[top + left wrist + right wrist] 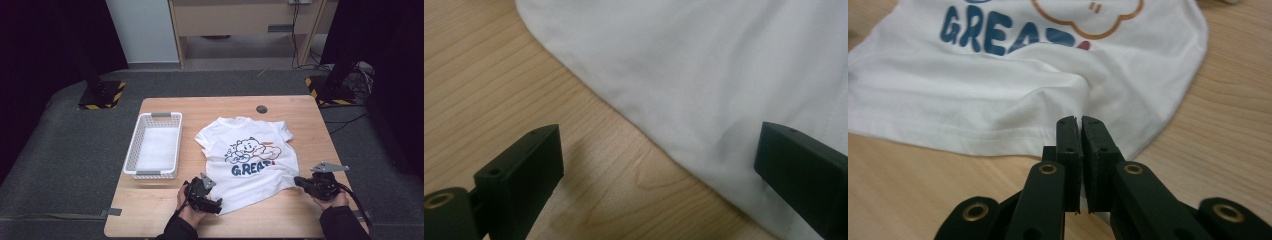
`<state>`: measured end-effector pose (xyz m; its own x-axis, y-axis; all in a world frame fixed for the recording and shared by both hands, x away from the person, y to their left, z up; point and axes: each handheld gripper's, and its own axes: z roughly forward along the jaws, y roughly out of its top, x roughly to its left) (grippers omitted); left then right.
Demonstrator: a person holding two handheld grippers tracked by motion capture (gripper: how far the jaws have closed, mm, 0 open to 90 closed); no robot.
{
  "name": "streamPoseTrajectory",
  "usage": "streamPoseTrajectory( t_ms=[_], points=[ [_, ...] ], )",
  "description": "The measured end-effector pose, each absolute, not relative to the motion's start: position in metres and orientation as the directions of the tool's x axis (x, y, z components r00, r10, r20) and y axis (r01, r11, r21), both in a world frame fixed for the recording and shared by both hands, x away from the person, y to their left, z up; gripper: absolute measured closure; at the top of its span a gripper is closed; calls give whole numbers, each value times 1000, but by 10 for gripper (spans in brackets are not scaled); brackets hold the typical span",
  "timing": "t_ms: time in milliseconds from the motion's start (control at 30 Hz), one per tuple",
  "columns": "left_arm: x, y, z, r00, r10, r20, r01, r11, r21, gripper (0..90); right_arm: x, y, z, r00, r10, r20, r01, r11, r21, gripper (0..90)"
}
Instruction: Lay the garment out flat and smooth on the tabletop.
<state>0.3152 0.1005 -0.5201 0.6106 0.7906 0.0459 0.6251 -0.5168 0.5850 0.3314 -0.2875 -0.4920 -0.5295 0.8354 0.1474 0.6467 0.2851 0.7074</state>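
Observation:
A white T-shirt (240,130) with a cartoon print and the word "GREAT" lies spread face up on the wooden table (150,205). My left gripper (216,204) is at the shirt's near left hem corner, open. In the left gripper view its jaws stand wide apart, the left one over bare wood and the right one over the white cloth (704,65). My right gripper (298,181) is shut on the shirt's near right hem corner. In the right gripper view the T-shirt (998,95) puckers toward the closed gripper (1080,120).
A white slatted basket (131,145) stands on the table's left side, beside the shirt. A dark round hole (261,109) sits near the far edge. Black stands with striped bases rise beyond the table on both sides.

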Motion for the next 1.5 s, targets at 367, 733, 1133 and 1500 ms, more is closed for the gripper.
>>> streamPoseTrajectory(
  t_ms=[367, 733, 1133, 1500],
  points=[
    [312, 110, -513, 584, 812, -15, 644, -452, 617, 54, 310, -282, -491, -573, 791, 215, 657, 286, 698, 599],
    [312, 100, -520, 588, 809, -15, 645, -457, 612, 45, 334, -284, -499, -429, 902, 55, 610, 244, 754, 277],
    [313, 108, -519, 631, 775, 39, 628, -540, 560, 22, 337, -286, -523, -414, 910, -33, 681, 334, 651, 255],
    [310, 119, -517, 635, 769, 65, 623, -561, 545, 22, 329, -299, -523, -405, 913, -53, 688, 342, 640, 165]
  ],
)
